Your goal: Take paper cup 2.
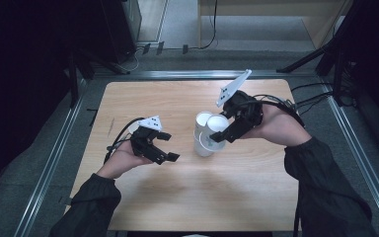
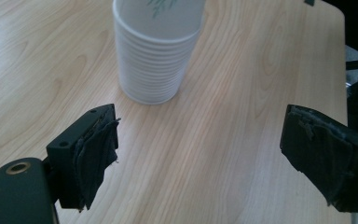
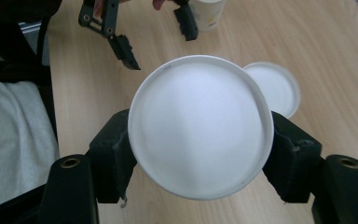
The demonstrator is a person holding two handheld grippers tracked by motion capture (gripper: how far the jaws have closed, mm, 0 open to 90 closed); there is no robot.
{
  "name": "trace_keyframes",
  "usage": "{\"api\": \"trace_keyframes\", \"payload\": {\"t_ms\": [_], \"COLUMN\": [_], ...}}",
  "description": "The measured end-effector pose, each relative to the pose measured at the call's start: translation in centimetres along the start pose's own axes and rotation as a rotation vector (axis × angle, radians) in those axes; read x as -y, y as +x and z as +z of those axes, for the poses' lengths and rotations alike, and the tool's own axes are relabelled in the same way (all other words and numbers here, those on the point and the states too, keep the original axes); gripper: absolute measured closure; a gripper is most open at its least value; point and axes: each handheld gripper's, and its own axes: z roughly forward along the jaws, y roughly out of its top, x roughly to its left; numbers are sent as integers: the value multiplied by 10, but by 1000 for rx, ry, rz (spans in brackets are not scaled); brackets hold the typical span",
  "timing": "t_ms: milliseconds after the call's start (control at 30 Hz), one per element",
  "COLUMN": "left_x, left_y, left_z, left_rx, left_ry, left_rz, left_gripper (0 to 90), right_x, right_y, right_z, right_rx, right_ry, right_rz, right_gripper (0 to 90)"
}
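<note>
The right gripper (image 3: 200, 135) was clamped on a white paper cup (image 3: 200, 126), whose body was hidden behind its own mouth in the right gripper view, just above the stack of cups (image 1: 203, 140) on the table (image 1: 143, 98). The left gripper (image 1: 165, 146) hung with jaws apart on nothing; in the left gripper view the stack's top was cut off.

The bench (image 1: 177, 197) is pale wood with a wavy brown grain. Between the black pads of the right claw (image 3: 200, 154) sits a plain white cup (image 3: 200, 126), its inside unmarked. Just beyond that claw's right pad a second white cup (image 3: 279, 86) shows, equally plain. Ahead of the left claw (image 2: 200, 154), whose pads are black and frayed, stands a white stack of cups (image 2: 151, 60) ringed with fine grey lines; the cup above it bears a green leaf print. Each claw carries a light grey plate. The sleeves (image 1: 91, 205) are black.
</note>
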Motion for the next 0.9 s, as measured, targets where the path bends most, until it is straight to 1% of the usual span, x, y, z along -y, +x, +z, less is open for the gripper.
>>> {"api": "trace_keyframes", "payload": {"t_ms": [33, 67, 133, 200, 267, 300, 333, 367, 400, 433, 500, 600, 633, 667, 700, 767, 800, 867, 900], "left_x": [-1, -3, -4, -5, -5, -6, -6, -6, -6, -6, -6, -5, -5, -5, -5, -5, -5, -4, -4], "left_y": [-1, -4, -6, -10, -11, -12, -13, -14, -15, -18, -21, -24, -24, -25, -27, -29, -30, -32, -34], "left_z": [1, 3, 4, 8, 10, 11, 13, 14, 15, 15, 16, 18, 18, 19, 22, 24, 26, 30, 33], "left_rx": [8, 21, 27, 38, 39, 38, 45, 46, 43, 45, 47, 45, 53, 60, 68, 76, 84, 97, 112], "left_ry": [-7, -11, -12, -7, -3, -1, 0, 1, 6, 5, 2, 1, -6, -11, -11, -12, -12, -8, -8], "left_rz": [3, 13, 15, 29, 35, 38, 38, 39, 42, 49, 51, 52, 51, 46, 59, 64, 67, 74, 81], "left_gripper": [112, 113, 113, 115, 115, 115, 115, 115, 115, 115, 115, 114, 115, 115, 118, 119, 122, 122, 122], "right_x": [4, 12, 15, 26, 28, 31, 37, 37, 41, 43, 48, 51, 55, 55, 58, 60, 65, 66, 68], "right_y": [1, 3, 4, 6, 6, 7, 8, 8, 8, 9, 9, 8, 8, 8, 9, 9, 10, 10, 10], "right_z": [3, 9, 12, 23, 26, 30, 39, 39, 46, 49, 55, 61, 66, 66, 71, 74, 79, 80, 83], "right_rx": [1, -14, -18, -32, -38, -42, -52, -52, -60, -61, -72, -86, -96, -96, -104, -106, -119, -121, -126], "right_ry": [-9, -28, -37, -54, -56, -59, -67, -67, -77, -89, -114, -122, -131, -131, -144, -150, -167, -169, -171], "right_rz": [-9, -10, -12, -10, -10, -7, -5, -5, -8, -8, 2, 12, 13, 13, 17, 17, 27, 31, 35], "right_gripper": [337, 338, 338, 339, 339, 339, 339, 339, 339, 339, 340, 340, 340, 340, 340, 340, 340, 340, 340]}}
